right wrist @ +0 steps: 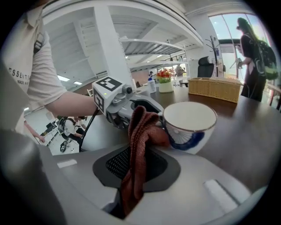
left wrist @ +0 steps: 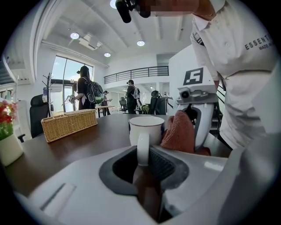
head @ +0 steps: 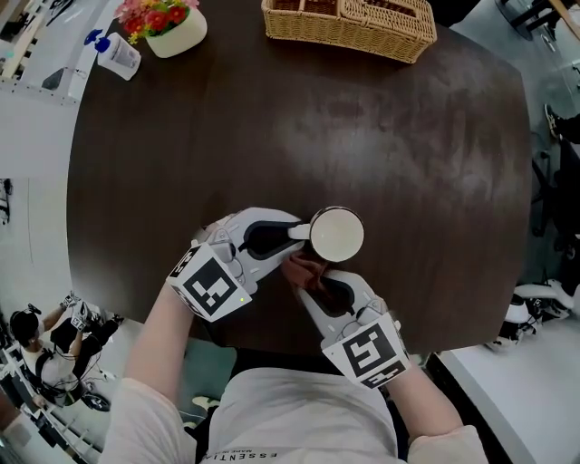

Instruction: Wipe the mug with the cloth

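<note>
A white mug [head: 337, 234] with a blue pattern stands on the dark round table [head: 299, 136] near its front edge. My left gripper [head: 288, 233] is shut on the mug's handle [left wrist: 142, 148], coming from the left. My right gripper [head: 317, 281] is shut on a rust-red cloth [head: 305, 270], and the cloth [right wrist: 139, 145] is pressed against the near side of the mug [right wrist: 189, 125]. In the left gripper view the cloth [left wrist: 179, 132] sits right of the mug [left wrist: 146, 128], in front of the right gripper's body.
A wicker basket [head: 349, 25] stands at the table's far edge. A white pot of flowers [head: 168, 23] and a small spray bottle [head: 116, 53] are at the far left. People stand in the room beyond the table.
</note>
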Motion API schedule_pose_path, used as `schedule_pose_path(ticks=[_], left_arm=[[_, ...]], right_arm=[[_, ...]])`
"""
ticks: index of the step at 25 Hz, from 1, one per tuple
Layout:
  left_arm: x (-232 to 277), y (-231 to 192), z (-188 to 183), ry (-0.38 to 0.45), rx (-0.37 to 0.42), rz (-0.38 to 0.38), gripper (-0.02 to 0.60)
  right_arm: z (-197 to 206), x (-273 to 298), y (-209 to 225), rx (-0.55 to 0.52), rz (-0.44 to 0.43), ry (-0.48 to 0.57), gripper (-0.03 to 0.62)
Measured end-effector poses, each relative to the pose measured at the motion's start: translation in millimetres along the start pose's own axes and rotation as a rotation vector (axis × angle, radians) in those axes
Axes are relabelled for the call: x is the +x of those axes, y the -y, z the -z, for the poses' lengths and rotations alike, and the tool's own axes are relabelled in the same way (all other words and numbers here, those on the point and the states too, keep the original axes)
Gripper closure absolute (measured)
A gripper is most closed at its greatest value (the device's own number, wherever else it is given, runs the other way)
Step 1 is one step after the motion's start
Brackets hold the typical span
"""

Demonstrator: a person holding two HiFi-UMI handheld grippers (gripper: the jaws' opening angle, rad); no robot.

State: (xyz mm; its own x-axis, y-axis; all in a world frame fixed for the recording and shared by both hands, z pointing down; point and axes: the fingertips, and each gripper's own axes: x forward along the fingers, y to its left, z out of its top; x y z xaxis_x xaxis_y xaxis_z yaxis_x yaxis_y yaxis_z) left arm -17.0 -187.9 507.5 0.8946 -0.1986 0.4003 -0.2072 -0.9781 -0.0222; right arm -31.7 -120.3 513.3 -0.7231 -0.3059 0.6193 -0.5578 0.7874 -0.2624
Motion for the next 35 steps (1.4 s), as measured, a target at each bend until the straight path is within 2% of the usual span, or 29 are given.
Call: schedule_pose_path(ticks=[3, 10, 17, 21, 24, 27, 35], left_arm=[[0, 3, 1, 0.000, 0.011, 0.025, 0.506], [-3, 5, 4, 0.000, 0.027, 0.060, 0.506], [-4, 8, 4, -0.019, 0.033, 0.080, 0.506], [-6, 9, 5, -0.033, 0.028, 0.077, 0.506], [-6, 9, 6, -0.047, 0.008, 0.068, 0.506], [-7, 8, 5, -0.033, -0.020, 0.050, 0.506], [-7, 6, 4, -0.040, -0.042, 0.035, 0.506]], right_arm=[[13, -6, 18, 0.091, 0.034, -0.028, 0.508], [31, -17, 44, 0.138, 0.093, -0.066, 0.507], [49, -49, 96, 0.277, 0.249, -0.061, 0.508], [38, -70, 126, 0.274, 0.345, -0.041, 0.508], [21, -77, 145, 0.231, 0.403, -0.025, 0.508], [5, -68, 152, 0.176, 0.397, -0.029, 0.508], [3, -35, 126, 0.036, 0.262, -0.082, 0.508]])
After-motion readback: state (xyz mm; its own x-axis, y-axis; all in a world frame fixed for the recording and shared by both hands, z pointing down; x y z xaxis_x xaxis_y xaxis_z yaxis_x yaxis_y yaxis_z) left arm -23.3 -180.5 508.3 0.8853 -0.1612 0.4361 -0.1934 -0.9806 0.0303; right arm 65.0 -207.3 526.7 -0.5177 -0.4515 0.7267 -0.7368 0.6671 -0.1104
